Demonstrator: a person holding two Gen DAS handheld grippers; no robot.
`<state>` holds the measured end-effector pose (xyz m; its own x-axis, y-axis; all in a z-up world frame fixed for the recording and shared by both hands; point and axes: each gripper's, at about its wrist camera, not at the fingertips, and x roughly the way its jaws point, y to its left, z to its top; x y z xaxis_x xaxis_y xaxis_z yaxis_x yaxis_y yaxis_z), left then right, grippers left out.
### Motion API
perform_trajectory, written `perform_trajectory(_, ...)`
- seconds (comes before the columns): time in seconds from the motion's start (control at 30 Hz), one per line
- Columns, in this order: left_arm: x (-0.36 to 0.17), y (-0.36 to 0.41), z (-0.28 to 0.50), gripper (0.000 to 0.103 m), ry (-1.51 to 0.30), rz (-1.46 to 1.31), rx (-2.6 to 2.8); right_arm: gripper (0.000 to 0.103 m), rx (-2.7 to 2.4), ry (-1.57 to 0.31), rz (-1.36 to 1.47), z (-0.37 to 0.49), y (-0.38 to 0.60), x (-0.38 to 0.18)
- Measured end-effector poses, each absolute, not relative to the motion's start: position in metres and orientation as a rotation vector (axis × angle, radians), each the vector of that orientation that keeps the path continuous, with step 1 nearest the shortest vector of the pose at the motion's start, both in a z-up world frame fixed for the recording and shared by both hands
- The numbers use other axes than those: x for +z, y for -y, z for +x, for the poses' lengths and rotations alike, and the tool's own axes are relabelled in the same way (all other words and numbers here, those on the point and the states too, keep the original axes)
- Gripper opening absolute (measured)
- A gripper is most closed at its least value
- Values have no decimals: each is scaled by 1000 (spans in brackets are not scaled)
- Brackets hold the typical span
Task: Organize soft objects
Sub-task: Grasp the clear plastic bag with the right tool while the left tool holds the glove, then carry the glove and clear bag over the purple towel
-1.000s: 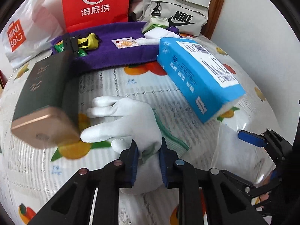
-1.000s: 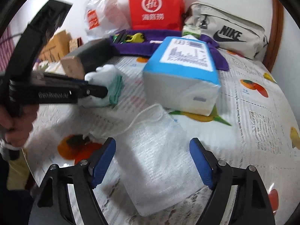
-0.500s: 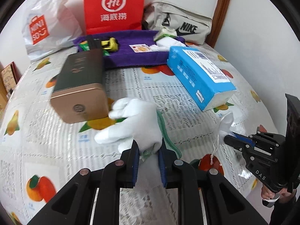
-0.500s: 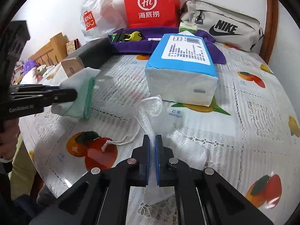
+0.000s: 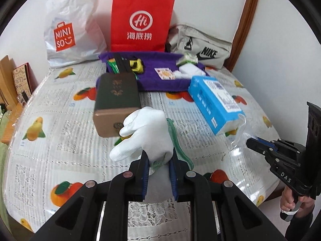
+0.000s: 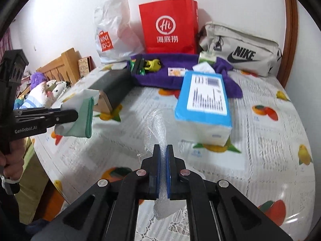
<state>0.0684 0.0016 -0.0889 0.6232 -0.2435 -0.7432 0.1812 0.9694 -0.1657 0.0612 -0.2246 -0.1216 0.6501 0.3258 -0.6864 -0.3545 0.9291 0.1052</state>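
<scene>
My left gripper (image 5: 158, 158) is shut on the cuff of a white glove (image 5: 146, 132) with a green rim and holds it above the table. The glove also shows at the left of the right wrist view (image 6: 80, 112). My right gripper (image 6: 163, 150) is shut on a thin white mesh bag (image 6: 155, 128), lifted off the table; the bag shows faintly in the left wrist view (image 5: 238, 132) beside the right gripper (image 5: 252, 142).
A blue tissue pack (image 6: 204, 104), a dark box with a gold end (image 5: 116, 100) and a purple towel (image 5: 160, 80) with small items lie on the fruit-print tablecloth (image 6: 260, 150). A red paper bag (image 6: 168, 26), a Miniso bag (image 5: 70, 30) and a Nike pouch (image 6: 240, 52) stand at the back.
Both grippers have risen from the table. The left lifted the glove; the right closed on the mesh bag and raised it.
</scene>
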Motion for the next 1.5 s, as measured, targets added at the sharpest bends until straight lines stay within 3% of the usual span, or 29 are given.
perform_trajectory(0.57,-55,-15,114,17,-826,-91,-203,5,364,-726,13,111,231,-76)
perform_trajectory(1.5,-42,-24,211,18,-819,-99,-161,5,385,-704,-9,220,215,-48)
